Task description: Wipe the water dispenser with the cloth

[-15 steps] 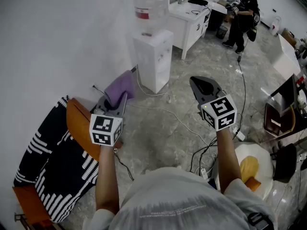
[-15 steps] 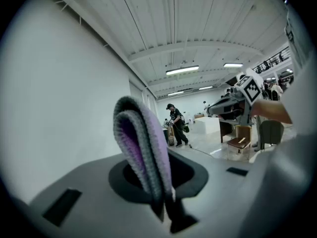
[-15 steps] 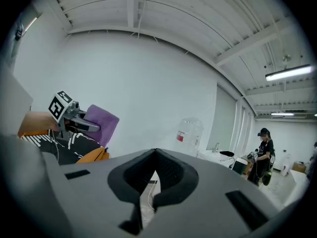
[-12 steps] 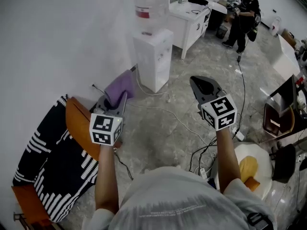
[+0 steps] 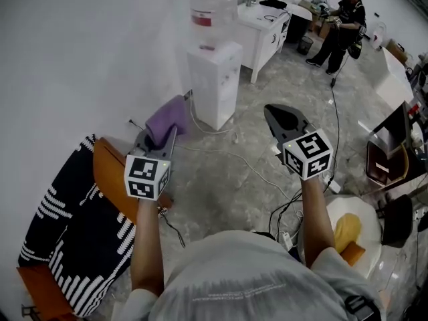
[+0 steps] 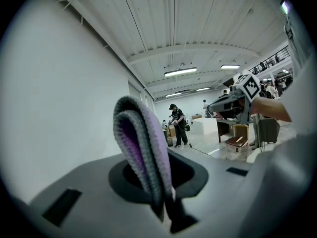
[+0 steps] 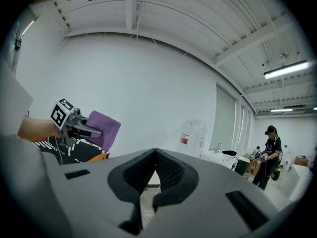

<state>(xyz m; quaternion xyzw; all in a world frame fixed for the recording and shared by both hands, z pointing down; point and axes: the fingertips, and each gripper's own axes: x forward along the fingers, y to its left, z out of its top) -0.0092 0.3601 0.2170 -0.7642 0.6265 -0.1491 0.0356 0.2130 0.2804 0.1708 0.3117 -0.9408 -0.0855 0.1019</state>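
Looking down in the head view, the person stands on the floor [image 5: 221, 179] with a gripper in each hand. The left gripper [image 5: 162, 138] points toward the water dispenser [image 5: 215, 79], and a purple cloth [image 5: 167, 118] sticks out of its tip. The dispenser stands by the white wall [image 5: 80, 45] with a big bottle [image 5: 210, 9] on top. It is well apart from both grippers, so I think no wiping has begun. The person likely has to get closer first. The right gripper [image 5: 275, 116] is held up beside the left one, near but not touching, and it carries nothing. Maybe it is kept out of the way so the cloth hand can do the work.

In the left gripper view, the fingers [image 6: 190, 175] are pressed tight on the bottom of the cloth [image 6: 141, 148]. The cloth is folded over and stands up like a loop. Holding it low down leaves lots of soft cloth free to rub with.

In the right gripper view, the fingers [image 7: 171, 172] are closed, tips touching, with nothing between them. Past them I see the left gripper [image 7: 81, 128] with the cloth [image 7: 105, 129], and the bottle [image 7: 193, 139] farther off by the wall.
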